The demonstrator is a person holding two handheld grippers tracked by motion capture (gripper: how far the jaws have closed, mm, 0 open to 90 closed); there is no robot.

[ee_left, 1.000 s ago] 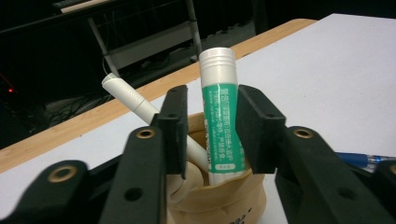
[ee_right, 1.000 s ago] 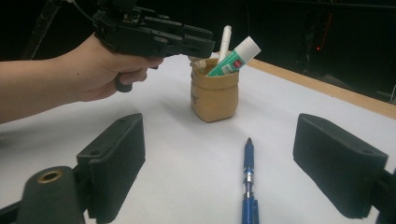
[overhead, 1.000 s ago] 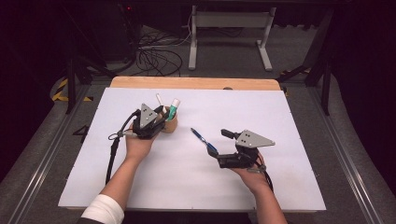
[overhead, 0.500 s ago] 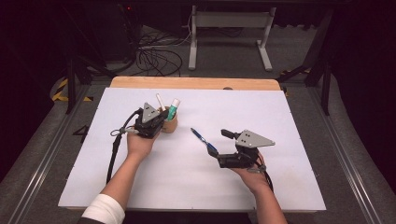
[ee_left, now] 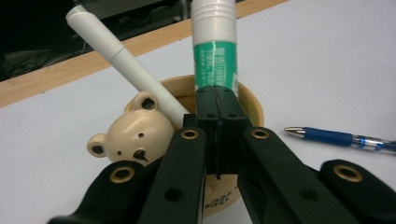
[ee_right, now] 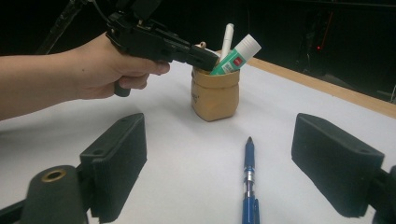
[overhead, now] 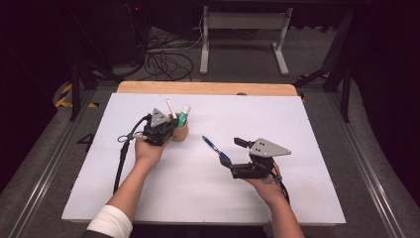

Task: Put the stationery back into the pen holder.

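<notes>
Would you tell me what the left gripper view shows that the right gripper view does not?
The left gripper view adds the bear face on the cup, with the left gripper shut at the cup's rim. The right gripper view adds the person's hand holding that gripper, and the right gripper open either side of the blue pen. Both share the cup, green-labelled tube, white pen and blue pen.

pen (overhead: 214, 148) lies btwn hands, cup (overhead: 179, 132) blocks left-centre, rest of table (overhead: 307, 129) open
</notes>
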